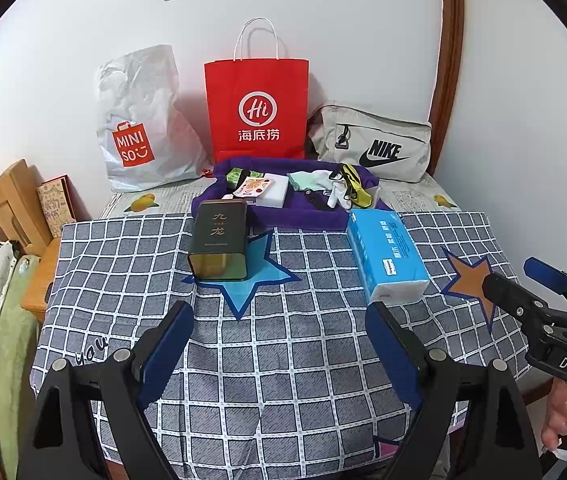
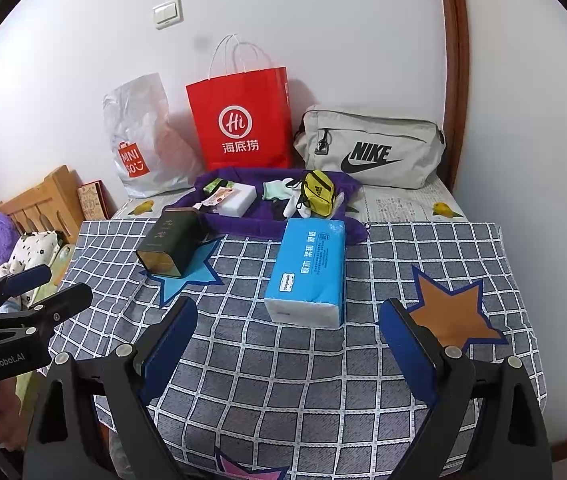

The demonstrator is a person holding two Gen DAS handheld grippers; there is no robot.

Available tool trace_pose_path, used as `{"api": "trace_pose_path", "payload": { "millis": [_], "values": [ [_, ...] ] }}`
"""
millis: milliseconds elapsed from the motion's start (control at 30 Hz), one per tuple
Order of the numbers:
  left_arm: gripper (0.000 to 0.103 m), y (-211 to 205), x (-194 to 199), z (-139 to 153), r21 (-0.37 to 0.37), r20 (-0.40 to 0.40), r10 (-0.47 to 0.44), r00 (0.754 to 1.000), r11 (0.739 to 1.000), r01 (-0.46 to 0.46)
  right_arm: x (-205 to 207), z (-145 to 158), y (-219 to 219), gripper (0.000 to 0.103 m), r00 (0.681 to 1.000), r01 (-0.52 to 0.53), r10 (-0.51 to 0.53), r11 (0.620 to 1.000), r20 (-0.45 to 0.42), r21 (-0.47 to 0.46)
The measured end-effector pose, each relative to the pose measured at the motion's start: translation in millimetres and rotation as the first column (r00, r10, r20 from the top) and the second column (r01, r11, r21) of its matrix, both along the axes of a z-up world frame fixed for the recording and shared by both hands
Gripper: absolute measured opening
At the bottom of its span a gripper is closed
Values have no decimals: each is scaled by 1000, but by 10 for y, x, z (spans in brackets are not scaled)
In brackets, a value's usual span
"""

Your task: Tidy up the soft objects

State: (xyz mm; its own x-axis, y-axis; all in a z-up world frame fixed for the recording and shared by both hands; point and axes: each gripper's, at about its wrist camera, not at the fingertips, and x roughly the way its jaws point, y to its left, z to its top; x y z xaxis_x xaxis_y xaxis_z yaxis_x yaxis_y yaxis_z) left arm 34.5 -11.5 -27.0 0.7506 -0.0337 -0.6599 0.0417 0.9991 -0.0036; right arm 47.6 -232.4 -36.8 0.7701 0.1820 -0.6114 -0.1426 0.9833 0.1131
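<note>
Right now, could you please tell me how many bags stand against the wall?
3: MINISO plastic bag left, red paper bag middle, grey Nike bag right. None appear hidden.

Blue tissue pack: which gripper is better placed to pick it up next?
Right, probably. The blue tissue pack lies almost centred ahead of the right gripper, whose jaws are open and empty. For the left gripper, also open, the pack sits off toward its right finger, with the dark tea tin nearer its line.

Ahead of the open right gripper [image 2: 287, 336], a blue plastic-wrapped pack of tissues [image 2: 308, 270] lies flat on the checked cloth, end toward it. Farther beyond, a purple fleece cloth [image 2: 283, 222] spreads out, carrying pale socks [image 2: 283, 192] and a small yellow pouch [image 2: 318, 197].
</note>
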Motion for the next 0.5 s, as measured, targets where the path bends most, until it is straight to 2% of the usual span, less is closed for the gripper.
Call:
{"api": "trace_pose_path", "payload": {
  "millis": [500],
  "values": [
    [87,17,-14,-12,-1,0,-2,1000,1000,2,-1,-6,1,92,1000,5,-5,1000,0,-9]
  ]
}}
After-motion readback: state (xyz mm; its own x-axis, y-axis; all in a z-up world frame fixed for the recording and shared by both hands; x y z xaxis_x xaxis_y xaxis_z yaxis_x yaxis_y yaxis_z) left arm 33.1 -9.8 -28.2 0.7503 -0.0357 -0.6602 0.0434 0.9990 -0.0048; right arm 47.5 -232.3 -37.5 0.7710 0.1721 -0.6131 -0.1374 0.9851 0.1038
